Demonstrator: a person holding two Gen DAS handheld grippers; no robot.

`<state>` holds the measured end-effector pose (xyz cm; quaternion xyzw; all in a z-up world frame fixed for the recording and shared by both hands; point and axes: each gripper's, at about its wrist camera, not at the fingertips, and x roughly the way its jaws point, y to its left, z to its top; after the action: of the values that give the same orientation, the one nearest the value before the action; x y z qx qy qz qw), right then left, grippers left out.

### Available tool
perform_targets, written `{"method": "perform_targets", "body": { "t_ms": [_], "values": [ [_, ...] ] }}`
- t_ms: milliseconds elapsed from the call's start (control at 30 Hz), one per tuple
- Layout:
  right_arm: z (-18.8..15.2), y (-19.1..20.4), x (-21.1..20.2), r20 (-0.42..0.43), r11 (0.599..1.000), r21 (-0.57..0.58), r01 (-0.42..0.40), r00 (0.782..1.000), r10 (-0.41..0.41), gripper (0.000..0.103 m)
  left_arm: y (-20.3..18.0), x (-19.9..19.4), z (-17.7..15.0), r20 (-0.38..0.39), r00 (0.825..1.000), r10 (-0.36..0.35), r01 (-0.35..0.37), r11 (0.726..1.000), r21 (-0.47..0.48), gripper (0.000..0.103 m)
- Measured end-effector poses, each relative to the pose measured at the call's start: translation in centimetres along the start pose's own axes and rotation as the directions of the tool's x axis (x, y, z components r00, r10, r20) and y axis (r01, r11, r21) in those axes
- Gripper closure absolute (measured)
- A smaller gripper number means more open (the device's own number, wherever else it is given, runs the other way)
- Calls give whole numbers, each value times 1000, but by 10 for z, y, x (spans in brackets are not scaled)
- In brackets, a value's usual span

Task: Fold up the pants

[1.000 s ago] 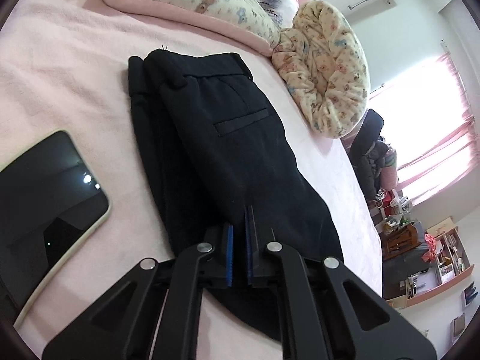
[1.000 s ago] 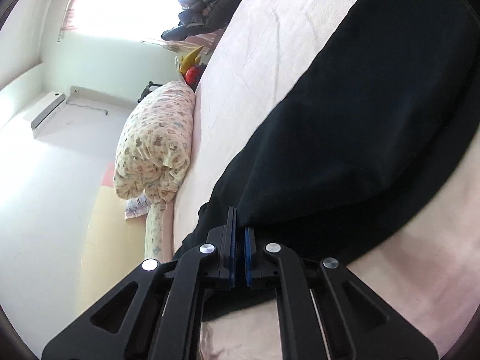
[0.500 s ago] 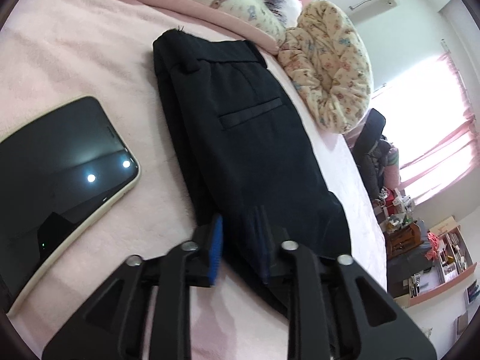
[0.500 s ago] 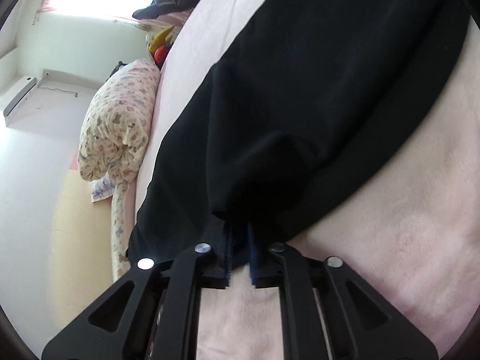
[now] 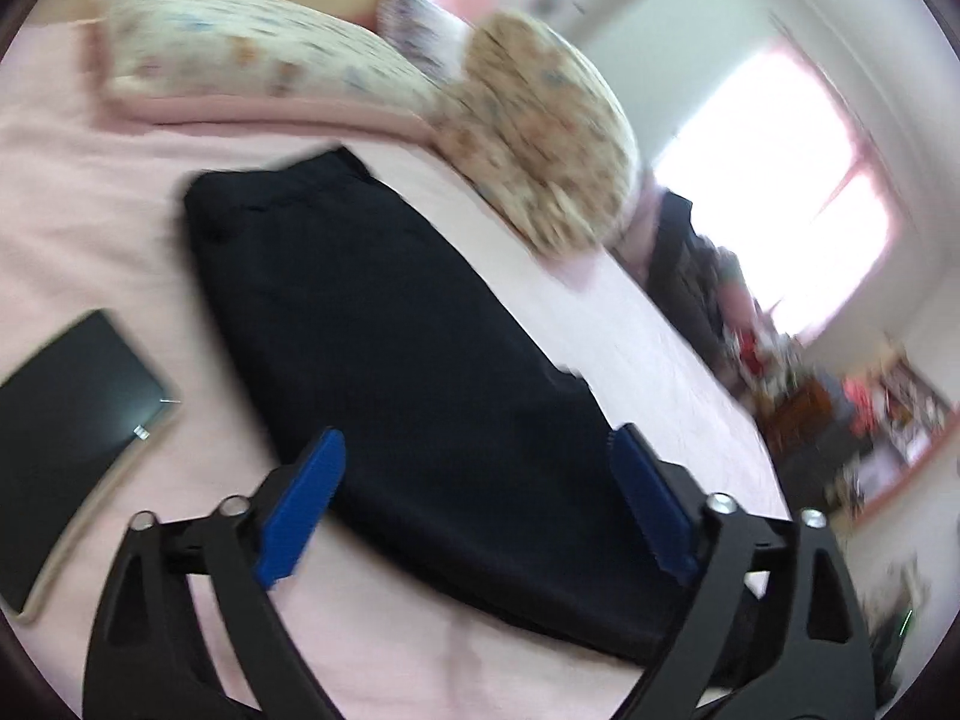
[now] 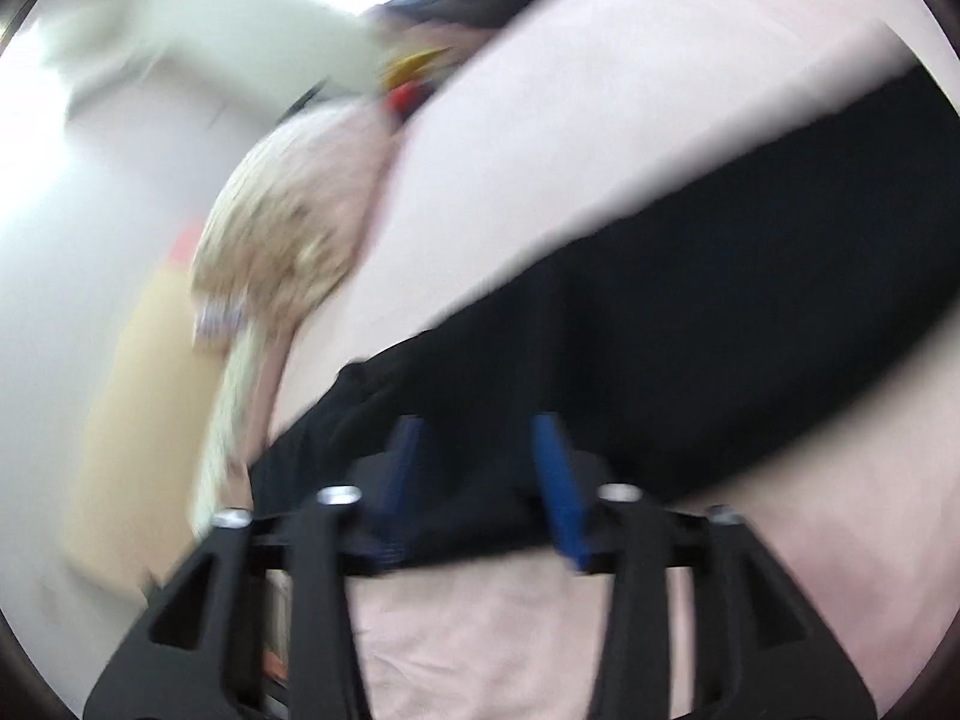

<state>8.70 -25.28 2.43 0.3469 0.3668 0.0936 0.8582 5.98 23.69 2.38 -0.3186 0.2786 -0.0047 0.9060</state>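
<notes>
Left wrist view: the left hand-held gripper (image 5: 474,504) stands wide apart, its jaws having just been opening, with the near end of the black pants (image 5: 384,330) lying between the blue pads (image 5: 303,498) but not pinched. The pants lie folded lengthwise on the pink bed (image 5: 72,222). A dark phone (image 5: 66,426) rests left of them, and patterned pillows (image 5: 540,150) sit beyond. Right wrist view: the right hand-held gripper (image 6: 483,474) is released, jaws likewise just opening, pads apart over the pants (image 6: 690,360) edge; blur hides any contact. A pillow (image 6: 294,222) lies farther off.
</notes>
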Motion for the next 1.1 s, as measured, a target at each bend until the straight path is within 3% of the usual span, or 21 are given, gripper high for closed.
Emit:
{"method": "perform_targets", "body": {
  "t_ms": [67, 133, 267, 333, 433, 567, 667, 700, 733, 833, 900, 933, 1033, 1067, 1100],
  "values": [
    [17, 53, 25, 2, 960, -277, 44, 999, -45, 49, -13, 12, -4, -16, 1000, 3, -2, 998, 67, 11],
    [29, 103, 63, -41, 862, -507, 27, 998, -55, 49, -19, 20, -11, 5, 1000, 18, -19, 992, 122, 10],
    [44, 157, 151, -202, 769, -638, -49, 974, -105, 51, -8, 34, -34, 26, 1000, -11, 6, 988, 157, 5],
    [42, 171, 182, -218, 709, -705, -34, 961, -170, 55, 5, 39, -33, 2, 999, -52, 52, 994, 96, 5],
    [24, 179, 225, -243, 603, -797, -31, 931, -274, 59, 14, 33, -35, 32, 992, -121, 119, 991, 53, 2],
    [1, 186, 265, -281, 535, -844, -43, 885, -371, 62, 12, 32, -35, 30, 992, -122, 120, 991, 59, 2],
    [-17, 180, 278, -262, 492, -870, -11, 857, -445, 89, 13, 32, -33, 28, 991, -134, 132, 990, 47, 2],
    [-16, 179, 277, -244, 488, -873, 11, 856, -456, 95, 13, 32, -34, 28, 991, -134, 133, 990, 46, 2],
    [-10, 180, 277, -249, 518, -855, 20, 860, -445, 97, 13, 34, -33, 27, 991, -134, 132, 990, 46, 2],
    [14, 180, 268, -201, 598, -797, 80, 899, -388, 97, 13, 33, -33, 29, 990, -137, 136, 990, 41, 2],
    [32, 178, 261, -180, 675, -732, 93, 929, -323, 97, 14, 33, -33, 29, 989, -143, 142, 989, 38, 2],
    [35, 178, 262, -170, 689, -718, 98, 935, -311, 97, 13, 33, -33, 26, 989, -144, 142, 989, 38, 2],
    [24, 176, 280, -154, 644, -754, 132, 917, -369, 97, 13, 33, -34, 24, 989, -143, 142, 989, 39, 2],
    [18, 171, 288, -179, 636, -761, 126, 902, -393, 97, 13, 34, -33, 23, 989, -144, 143, 989, 37, 2],
    [18, 167, 286, -191, 644, -756, 117, 901, -389, 96, 14, 34, -33, 23, 989, -143, 142, 989, 36, 2]
  ]
}}
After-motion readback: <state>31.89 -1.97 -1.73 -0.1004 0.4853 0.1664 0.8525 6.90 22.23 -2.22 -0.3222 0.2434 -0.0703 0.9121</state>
